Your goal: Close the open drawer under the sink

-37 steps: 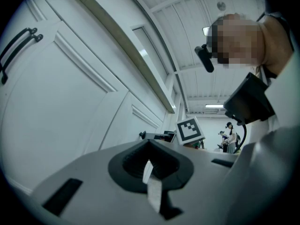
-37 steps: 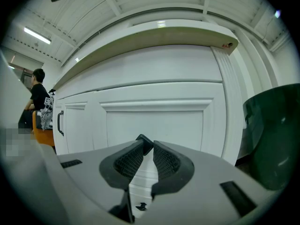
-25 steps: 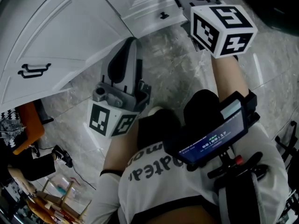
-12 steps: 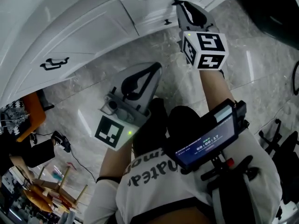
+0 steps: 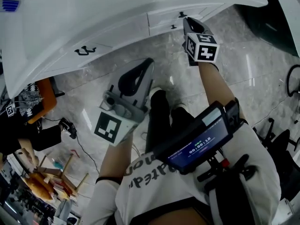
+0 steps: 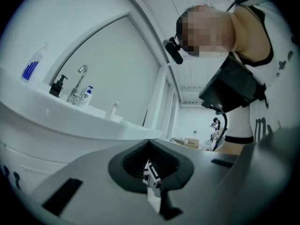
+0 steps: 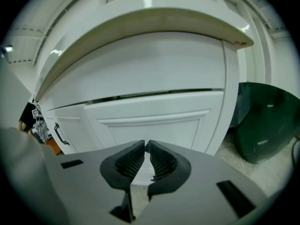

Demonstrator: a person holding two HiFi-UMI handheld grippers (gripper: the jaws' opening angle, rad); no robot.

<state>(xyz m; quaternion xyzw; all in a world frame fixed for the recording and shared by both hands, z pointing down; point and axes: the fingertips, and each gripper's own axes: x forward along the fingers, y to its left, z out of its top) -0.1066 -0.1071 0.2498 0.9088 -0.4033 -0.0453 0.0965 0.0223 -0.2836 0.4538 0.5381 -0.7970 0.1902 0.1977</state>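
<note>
Claws sit well apart. Nearest the body, the left claw is held low over the floor, tips aimed toward 1 o'clock, jaws together on nothing and far from the cabinet. Farther out, at 1 o'clock in the head view, the right arm is stretched nearly straight. The right claw points at the drawer, jaws closed to a thin slit with nothing between. Its tips are at or just short of the drawer front; I cannot tell which. The drawer lies under the counter rim, looking almost flush with the neighbouring door, with only a thin dark seam along its top. Closing seems done or nearly so, with at most a last nudge left.
</note>
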